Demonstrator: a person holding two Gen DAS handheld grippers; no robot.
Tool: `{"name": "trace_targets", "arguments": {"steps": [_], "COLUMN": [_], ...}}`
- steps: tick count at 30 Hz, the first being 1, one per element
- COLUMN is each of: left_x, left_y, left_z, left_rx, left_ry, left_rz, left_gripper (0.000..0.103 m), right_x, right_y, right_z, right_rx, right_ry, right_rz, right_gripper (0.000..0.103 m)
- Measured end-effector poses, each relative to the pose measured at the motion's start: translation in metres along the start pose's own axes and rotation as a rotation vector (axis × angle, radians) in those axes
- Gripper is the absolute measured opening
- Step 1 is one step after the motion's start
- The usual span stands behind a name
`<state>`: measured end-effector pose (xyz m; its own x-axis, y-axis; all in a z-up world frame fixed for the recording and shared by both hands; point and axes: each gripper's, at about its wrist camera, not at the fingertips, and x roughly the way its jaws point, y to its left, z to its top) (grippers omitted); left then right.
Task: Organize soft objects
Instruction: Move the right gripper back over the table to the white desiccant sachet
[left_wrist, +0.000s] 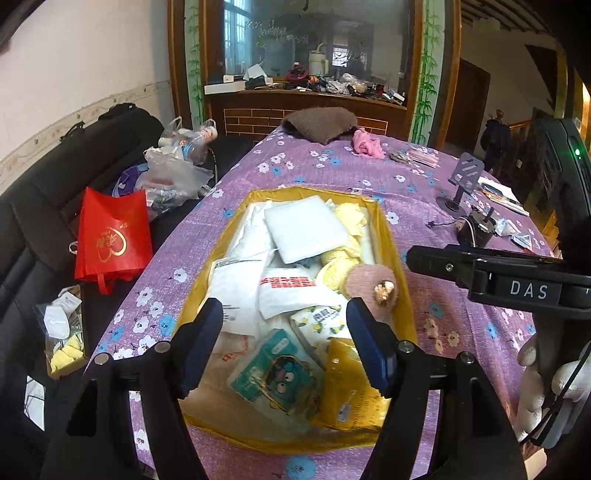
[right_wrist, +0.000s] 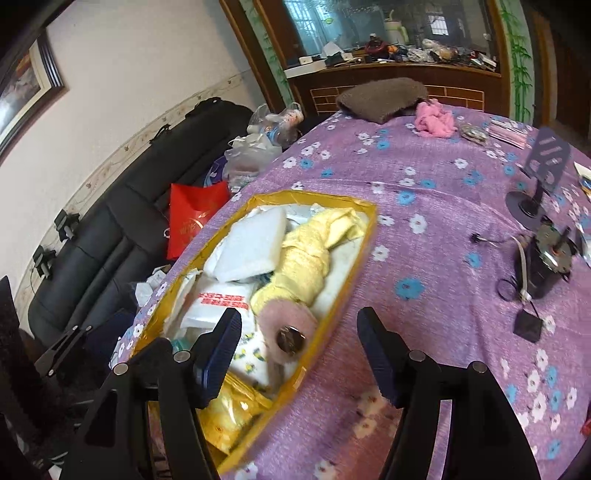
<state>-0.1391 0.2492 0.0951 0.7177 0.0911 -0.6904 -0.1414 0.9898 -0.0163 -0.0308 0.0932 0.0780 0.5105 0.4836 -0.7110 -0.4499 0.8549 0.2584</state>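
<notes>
Left gripper and right gripper hover, jaws spread and empty, above the gold-walled rectangular box holding a fluffy pink round puff and yellow knit cloth.

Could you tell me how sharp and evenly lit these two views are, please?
Left wrist view: sharp, soft daylight, fisheye bending the table edges. Right wrist view: slight motion blur on the yellow box near rim and the foreground cloth; dark vignette at the corners.

Glossy yellow box on a matt floral cloth; fuzzy brown mat, fluffy pink puff, shiny plastic packets.
</notes>
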Motion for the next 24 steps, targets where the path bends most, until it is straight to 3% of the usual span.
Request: {"name": "trace_targets", "arguments": {"steps": [4,8,13,17,20,24], "left_x": [-0.007,-0.015,-0.014,-0.014,-0.012,-0.006], "left_y": [-0.017,-0.034,-0.066,-0.094,-0.117,-0.141], "left_z": [0.002,0.001,0.001,-0.001,-0.001,-0.002], "left_rx": [0.035,0.056,0.084,0.112,0.121,0.120], "left_ry": [-0.004,-0.003,0.026,0.038,0.055,0.091], "left_rz": [-0.012,-0.090,-0.229,-0.314,-0.383,-0.429], "left_gripper": [0.069,0.069,0.069,0.069,0.068,0.068], "right_x": [-0.021,-0.049,-0.101,-0.152,-0.178,-0.181], "right_y": [-0.028,-0.066,-0.147,-0.229,-0.271,-0.292], "right_z": [-0.016,-0.037,-0.063,-0.080,-0.075,-0.045], "right_rx": [0.035,0.081,0.206,0.379,0.456,0.427], "right_ry": [-0.012,-0.021,-0.064,-0.111,-0.144,-0.145], "right_rz": [-0.008,-0.050,-0.164,-0.257,-0.313,-0.370], "right_gripper": [0.067,0.067,0.067,0.068,0.068,0.072]}}
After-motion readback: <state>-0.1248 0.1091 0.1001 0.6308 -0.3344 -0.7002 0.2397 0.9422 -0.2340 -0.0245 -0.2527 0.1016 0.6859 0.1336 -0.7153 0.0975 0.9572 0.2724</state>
